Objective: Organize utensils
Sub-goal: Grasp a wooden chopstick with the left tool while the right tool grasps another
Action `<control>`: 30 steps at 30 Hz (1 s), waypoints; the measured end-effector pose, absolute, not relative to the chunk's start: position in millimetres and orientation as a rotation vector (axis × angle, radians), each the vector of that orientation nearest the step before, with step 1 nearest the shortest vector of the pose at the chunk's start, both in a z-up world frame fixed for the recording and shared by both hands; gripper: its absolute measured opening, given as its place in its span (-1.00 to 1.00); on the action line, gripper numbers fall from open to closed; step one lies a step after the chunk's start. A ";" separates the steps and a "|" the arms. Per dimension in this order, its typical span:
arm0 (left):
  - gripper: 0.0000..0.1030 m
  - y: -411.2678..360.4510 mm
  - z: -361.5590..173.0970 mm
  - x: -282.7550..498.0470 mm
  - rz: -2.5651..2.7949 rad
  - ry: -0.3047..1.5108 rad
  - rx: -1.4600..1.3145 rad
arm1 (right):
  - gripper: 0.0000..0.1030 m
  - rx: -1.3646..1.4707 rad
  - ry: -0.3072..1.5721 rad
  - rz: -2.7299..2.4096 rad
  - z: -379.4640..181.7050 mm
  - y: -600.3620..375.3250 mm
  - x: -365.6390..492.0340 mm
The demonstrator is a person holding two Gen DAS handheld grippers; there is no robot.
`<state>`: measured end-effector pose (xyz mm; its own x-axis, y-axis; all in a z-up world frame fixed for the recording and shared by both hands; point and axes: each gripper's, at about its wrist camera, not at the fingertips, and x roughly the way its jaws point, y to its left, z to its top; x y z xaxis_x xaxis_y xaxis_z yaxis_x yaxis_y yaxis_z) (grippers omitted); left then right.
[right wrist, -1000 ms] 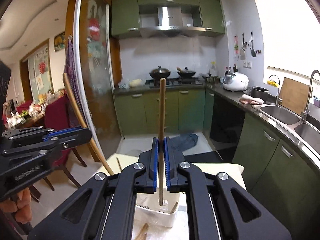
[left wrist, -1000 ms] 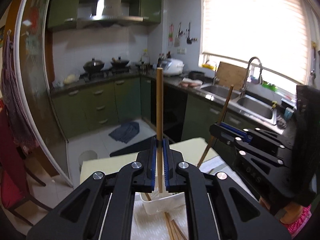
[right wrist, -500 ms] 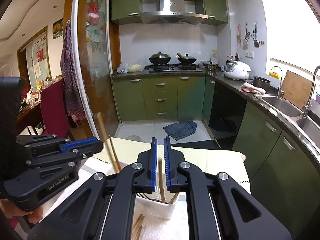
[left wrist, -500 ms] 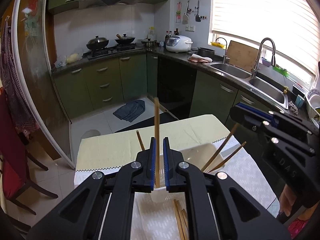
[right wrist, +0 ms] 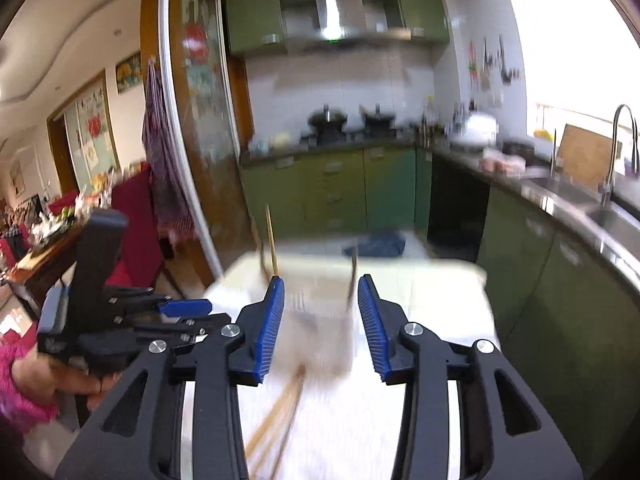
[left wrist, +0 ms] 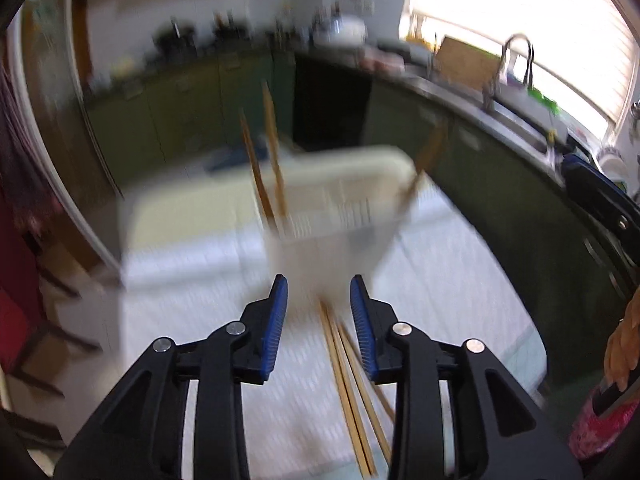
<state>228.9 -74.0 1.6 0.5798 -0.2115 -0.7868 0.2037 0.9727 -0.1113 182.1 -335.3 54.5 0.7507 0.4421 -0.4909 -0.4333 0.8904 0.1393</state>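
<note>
A white slotted utensil basket (left wrist: 332,232) stands on the table with several wooden chopsticks (left wrist: 272,160) leaning upright in it; it also shows in the right wrist view (right wrist: 320,332). More chopsticks (left wrist: 352,392) lie flat on the white cloth in front of the basket, seen too in the right wrist view (right wrist: 276,424). My left gripper (left wrist: 319,312) is open and empty, just short of the basket. My right gripper (right wrist: 321,312) is open and empty, the basket between its jaws' line of sight. Both views are motion-blurred.
The table (left wrist: 192,208) has a yellow cloth at the far end and a white one near. Green cabinets and a counter with a sink (right wrist: 568,196) run along the right. A red chair (right wrist: 136,216) stands left. The left gripper body (right wrist: 104,320) shows in the right view.
Both grippers have opened and let go of their chopsticks, which now stand in the basket. Both grippers have dropped lower and pulled back toward the near side of the table.
</note>
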 end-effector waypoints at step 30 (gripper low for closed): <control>-0.70 -127.3 -145.6 269.7 -0.177 1.296 0.082 | -0.21 0.155 0.834 0.417 -66.2 -402.4 169.9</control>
